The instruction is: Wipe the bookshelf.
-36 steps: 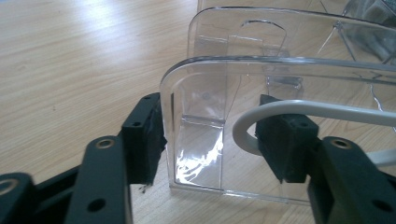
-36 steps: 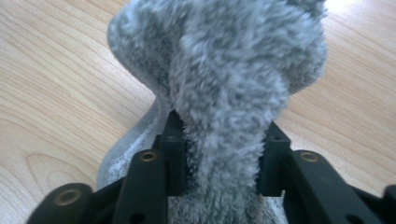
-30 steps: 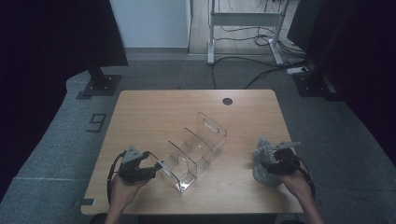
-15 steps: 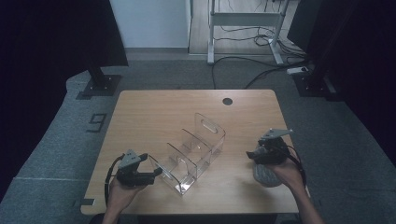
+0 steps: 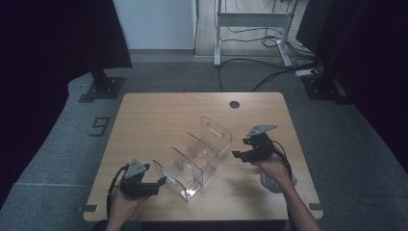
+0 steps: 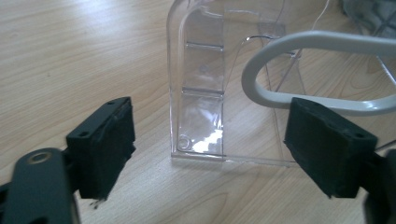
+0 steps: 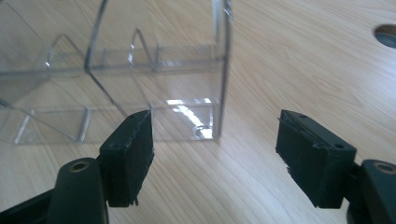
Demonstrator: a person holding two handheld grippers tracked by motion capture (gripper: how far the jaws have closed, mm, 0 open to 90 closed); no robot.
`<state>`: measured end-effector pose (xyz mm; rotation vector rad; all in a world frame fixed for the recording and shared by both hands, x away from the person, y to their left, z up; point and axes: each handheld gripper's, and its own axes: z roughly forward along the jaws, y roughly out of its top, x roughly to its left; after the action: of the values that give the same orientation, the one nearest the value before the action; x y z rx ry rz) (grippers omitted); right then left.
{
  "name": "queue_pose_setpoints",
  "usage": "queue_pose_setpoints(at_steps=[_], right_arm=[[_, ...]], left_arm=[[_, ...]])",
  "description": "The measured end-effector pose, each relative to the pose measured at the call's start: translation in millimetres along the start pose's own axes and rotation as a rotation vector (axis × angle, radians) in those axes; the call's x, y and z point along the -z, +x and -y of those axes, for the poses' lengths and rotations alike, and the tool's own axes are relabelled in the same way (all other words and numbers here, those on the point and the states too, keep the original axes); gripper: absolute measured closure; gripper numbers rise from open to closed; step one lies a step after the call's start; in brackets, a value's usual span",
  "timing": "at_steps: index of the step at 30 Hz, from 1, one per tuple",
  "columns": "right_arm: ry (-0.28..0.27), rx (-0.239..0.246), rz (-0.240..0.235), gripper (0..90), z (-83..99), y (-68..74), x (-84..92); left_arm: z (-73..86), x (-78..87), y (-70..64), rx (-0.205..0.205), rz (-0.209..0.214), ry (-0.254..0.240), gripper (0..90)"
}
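Note:
A clear acrylic rack [image 5: 195, 159] with several upright dividers lies slantwise on the wooden table [image 5: 159, 120]. My left gripper [image 5: 161, 182] sits at the rack's near left end, jaws open after widening, pads apart from it. In the left gripper view the left gripper [image 6: 210, 149] faces the rack's clear end wall [image 6: 198, 93], with a pale oval handle slot [image 6: 299, 70] beside it. My right gripper [image 5: 238, 155] hovers at the rack's right side, open after widening. In the right gripper view the right gripper [image 7: 219, 158] looks at a corner of the rack [image 7: 205, 116], and nothing is between its pads.
A round cable hole [image 5: 234, 104] is near the table's far edge. A grey crumpled thing [image 5: 278, 184] lies under the right forearm. Beyond the table stand a metal desk frame [image 5: 250, 29] and floor cables [image 5: 269, 72].
My right gripper has lifted off the grey thing and moved left toward the rack's right side. The left gripper has stayed by the rack's near end. The rack has not visibly moved.

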<state>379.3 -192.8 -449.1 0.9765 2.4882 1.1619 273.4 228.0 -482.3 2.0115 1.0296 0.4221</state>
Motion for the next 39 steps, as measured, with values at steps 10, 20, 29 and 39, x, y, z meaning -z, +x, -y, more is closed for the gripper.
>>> queue_pose_setpoints(at_steps=[10,20,29,39], right_arm=[[-0.001,0.061,-0.077,24.7,-16.3,4.0,-18.2],[0.011,0.07,-0.082,28.8,-14.7,6.3,-15.2],[0.034,0.09,-0.064,29.1,-4.1,15.0,-4.2],[0.021,0.077,-0.083,32.8,16.8,21.6,11.1]], left_arm=[[-1.7,-2.7,10.5,0.049,0.001,-0.015,14.1],[-10.7,-11.7,18.0,0.066,-0.007,-0.026,14.1],[-19.2,-22.5,24.5,0.092,-0.013,-0.028,14.6],[-26.0,-18.0,24.2,0.082,-0.015,-0.008,15.7]])
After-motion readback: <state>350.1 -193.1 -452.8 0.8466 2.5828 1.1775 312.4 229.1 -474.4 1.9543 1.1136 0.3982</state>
